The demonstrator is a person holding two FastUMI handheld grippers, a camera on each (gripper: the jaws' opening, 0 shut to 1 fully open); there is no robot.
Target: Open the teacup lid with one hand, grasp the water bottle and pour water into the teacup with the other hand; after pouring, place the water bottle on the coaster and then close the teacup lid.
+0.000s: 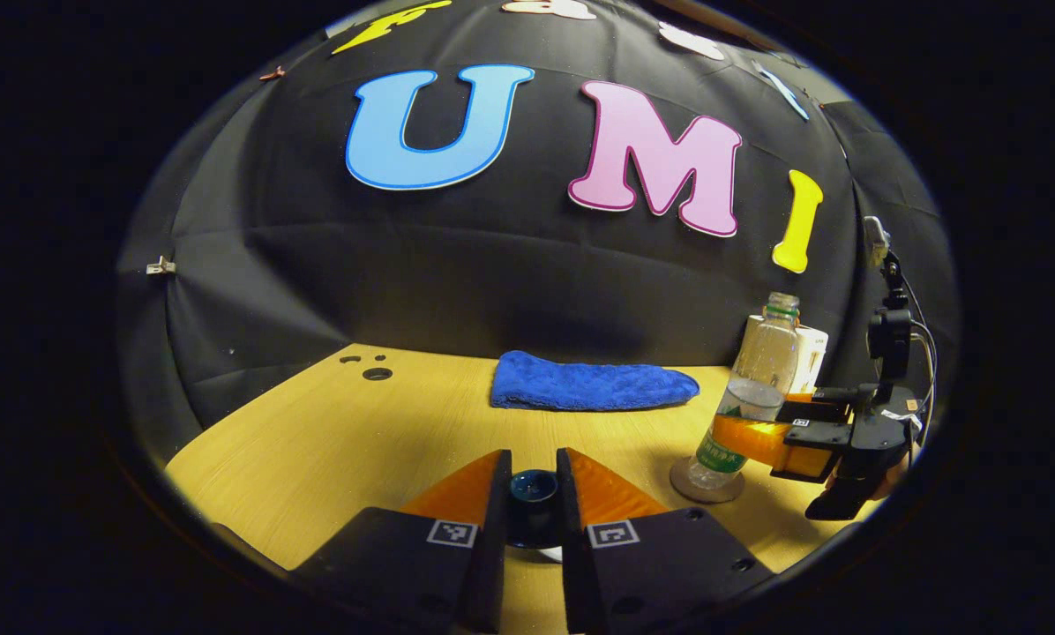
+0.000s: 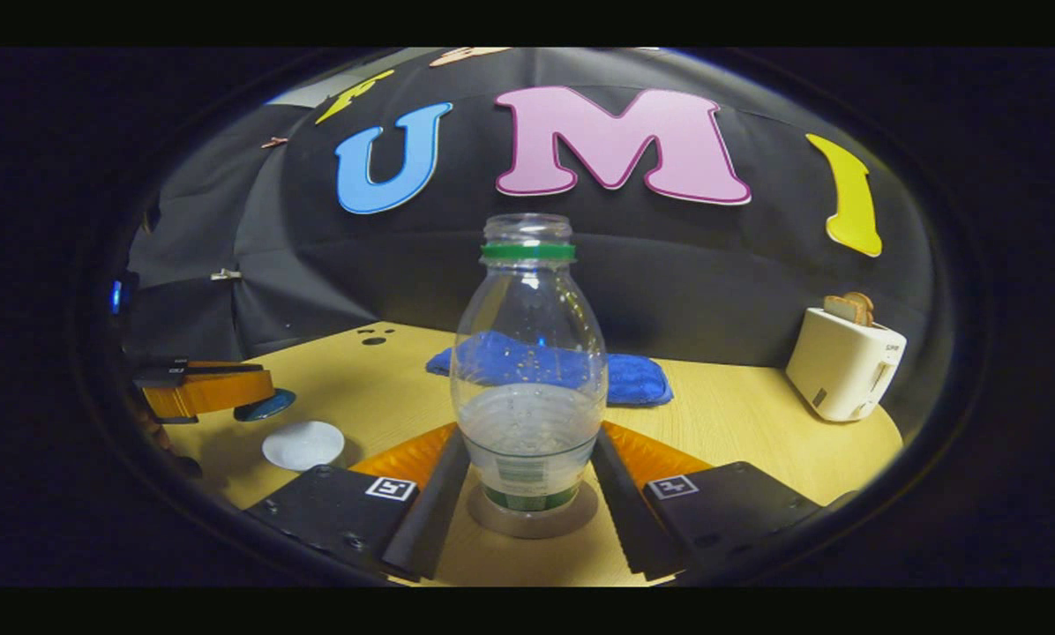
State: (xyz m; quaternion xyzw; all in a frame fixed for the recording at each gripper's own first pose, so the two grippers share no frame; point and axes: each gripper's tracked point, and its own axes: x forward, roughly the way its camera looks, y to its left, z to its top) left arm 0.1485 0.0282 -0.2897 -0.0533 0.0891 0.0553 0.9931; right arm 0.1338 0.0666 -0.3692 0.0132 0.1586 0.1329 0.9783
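Note:
A clear water bottle (image 2: 527, 353), uncapped with a green neck ring and about a third full, stands upright on a round coaster (image 2: 572, 520). My right gripper (image 2: 532, 450) is shut on its lower body; in the left gripper view that gripper (image 1: 729, 434) clasps the bottle (image 1: 770, 353) over the coaster (image 1: 707, 487). My left gripper (image 1: 534, 467) is shut on the dark blue teacup lid (image 1: 534, 489), held just above the white teacup (image 1: 552, 554). In the right gripper view the lid (image 2: 263, 406) hangs left of and above the open teacup (image 2: 303, 444).
A folded blue cloth (image 1: 594, 386) lies at the back of the wooden table (image 1: 316, 441). A white toaster (image 2: 845, 362) with bread in it stands at the back right, behind the bottle. Small holes (image 1: 376, 373) mark the table's far left.

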